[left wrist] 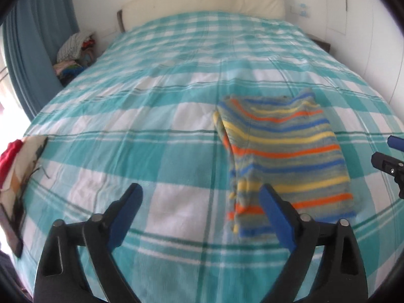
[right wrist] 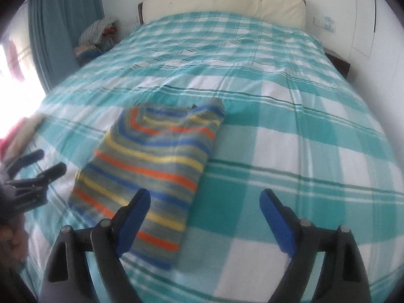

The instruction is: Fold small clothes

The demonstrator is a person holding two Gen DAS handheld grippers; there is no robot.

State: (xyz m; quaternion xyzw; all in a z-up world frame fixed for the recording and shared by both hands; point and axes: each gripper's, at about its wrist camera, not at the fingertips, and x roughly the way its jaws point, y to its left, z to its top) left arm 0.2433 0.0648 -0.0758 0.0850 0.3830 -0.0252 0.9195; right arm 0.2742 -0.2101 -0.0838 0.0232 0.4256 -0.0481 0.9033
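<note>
Folded multicolour striped knit garment (left wrist: 285, 156) on bed: soft, light; grasp at hem corners. Left gripper (left wrist: 200, 197), right gripper (right wrist: 205, 202): jaws released.

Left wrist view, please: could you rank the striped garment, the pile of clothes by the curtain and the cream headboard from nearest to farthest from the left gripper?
From the open left gripper:
1. Striped garment, just ahead on the right.
2. Pile of clothes, far left beside the bed.
3. Cream headboard, at the far end.
</note>
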